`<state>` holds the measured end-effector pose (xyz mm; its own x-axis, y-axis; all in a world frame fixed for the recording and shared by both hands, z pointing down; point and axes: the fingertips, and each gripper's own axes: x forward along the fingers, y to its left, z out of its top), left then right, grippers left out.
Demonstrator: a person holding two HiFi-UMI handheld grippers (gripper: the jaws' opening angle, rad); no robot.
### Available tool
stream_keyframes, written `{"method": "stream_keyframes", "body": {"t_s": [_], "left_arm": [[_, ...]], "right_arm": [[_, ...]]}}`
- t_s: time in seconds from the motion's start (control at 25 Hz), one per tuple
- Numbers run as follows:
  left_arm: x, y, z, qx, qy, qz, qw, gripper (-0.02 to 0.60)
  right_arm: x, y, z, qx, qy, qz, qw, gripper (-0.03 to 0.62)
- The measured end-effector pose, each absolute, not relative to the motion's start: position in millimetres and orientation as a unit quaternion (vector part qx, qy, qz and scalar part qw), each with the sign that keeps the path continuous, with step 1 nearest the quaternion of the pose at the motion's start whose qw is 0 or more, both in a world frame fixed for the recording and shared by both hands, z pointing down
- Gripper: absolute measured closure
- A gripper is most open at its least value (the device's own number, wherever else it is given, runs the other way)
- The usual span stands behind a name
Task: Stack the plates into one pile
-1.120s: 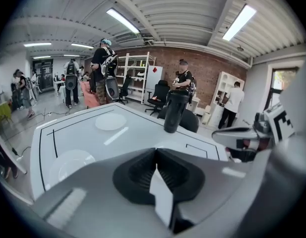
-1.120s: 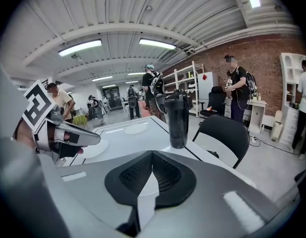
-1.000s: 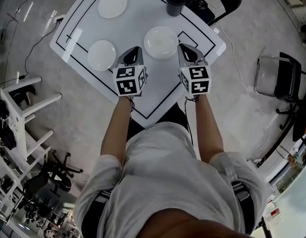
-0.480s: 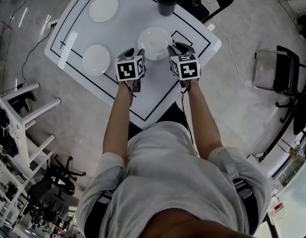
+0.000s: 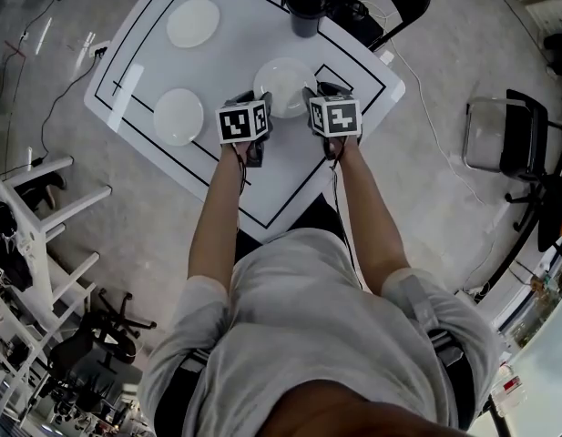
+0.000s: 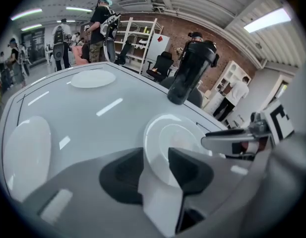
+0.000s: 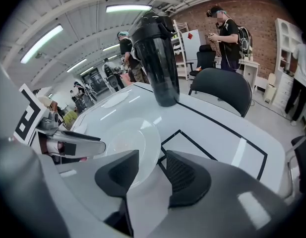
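Three white plates lie apart on the white table (image 5: 290, 167): one far left (image 5: 193, 23), one at the left (image 5: 178, 116), one in the middle (image 5: 285, 85). Both grippers flank the middle plate's near side. My left gripper (image 5: 261, 101) (image 6: 155, 158) has just been opening; its jaws stand apart with the middle plate's (image 6: 175, 135) left rim in the gap, pads not pressing. My right gripper (image 5: 311, 95) (image 7: 153, 166) has also just been opening, and the plate's (image 7: 124, 142) right rim lies between its jaws, untouched.
A tall black bottle (image 5: 303, 7) (image 7: 157, 58) stands behind the middle plate near the table's far edge. A black chair (image 7: 219, 89) sits beyond that edge. Black lines mark a frame on the tabletop. People stand in the room behind.
Both grippers have moved forward and down to the middle plate's near rim. Their jaws, shut a second ago, now stand apart.
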<state>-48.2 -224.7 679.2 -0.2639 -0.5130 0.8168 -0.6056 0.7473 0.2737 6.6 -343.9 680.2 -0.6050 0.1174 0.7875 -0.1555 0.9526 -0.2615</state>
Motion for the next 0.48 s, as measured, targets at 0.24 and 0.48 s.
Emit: {"method": "stream_keyframes", "body": {"t_s": [0.24,0.48], "left_arm": [[-42,-225,680,0.356,-0.789,0.032,0.5,0.423],[-40,-218,671,0.348,-0.799,0.039,0.489,0.423]], "right_arm": [[6,-336,680,0.0,-0.883,0.163,0.44,0.416],[6,-331,672,-0.008,-0.887,0.147,0.437,0.431]]}}
